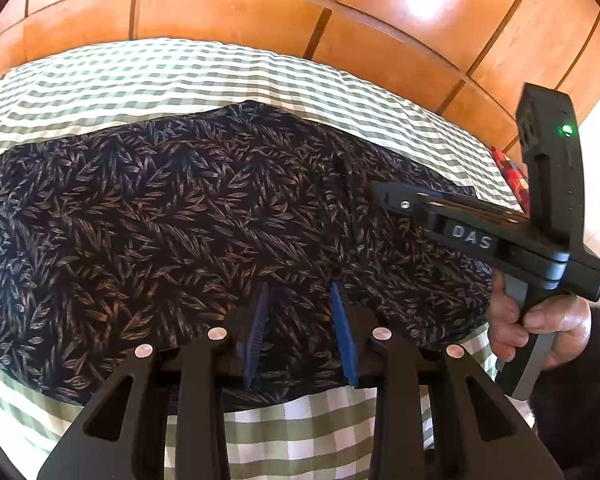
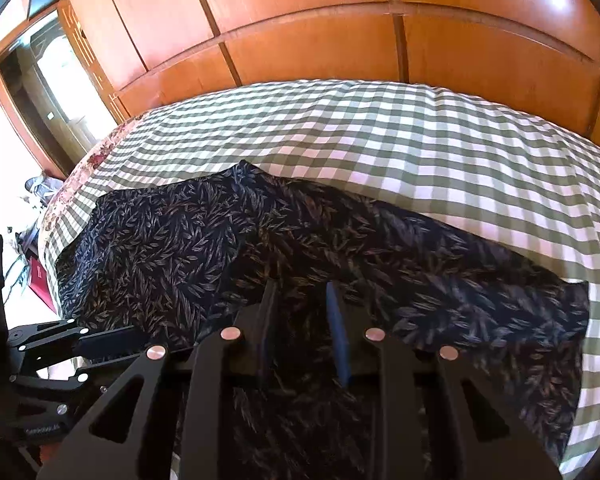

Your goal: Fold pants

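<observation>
Dark navy pants with a brown leaf print [image 1: 180,220] [image 2: 340,248] lie spread flat across a green-and-white checked bedsheet [image 1: 140,72] [image 2: 420,140]. My left gripper [image 1: 300,320] hovers over their near edge, its blue pads apart with only fabric showing beneath the gap. My right gripper [image 2: 302,320] hangs over the middle of the pants, also with a gap between its pads and nothing pinched. In the left wrist view the right gripper [image 1: 380,194] comes in from the right over the pants' right part. One finger [image 2: 112,344] of the left gripper shows at the lower left.
Orange wooden panels [image 1: 260,12] [image 2: 340,40] rise behind the bed. A hand [image 1: 540,320] holds the right gripper's handle. A red patterned cloth [image 1: 508,172] lies at the bed's right edge. A doorway [image 2: 40,80] and floor clutter with a red item [image 2: 40,280] lie left of the bed.
</observation>
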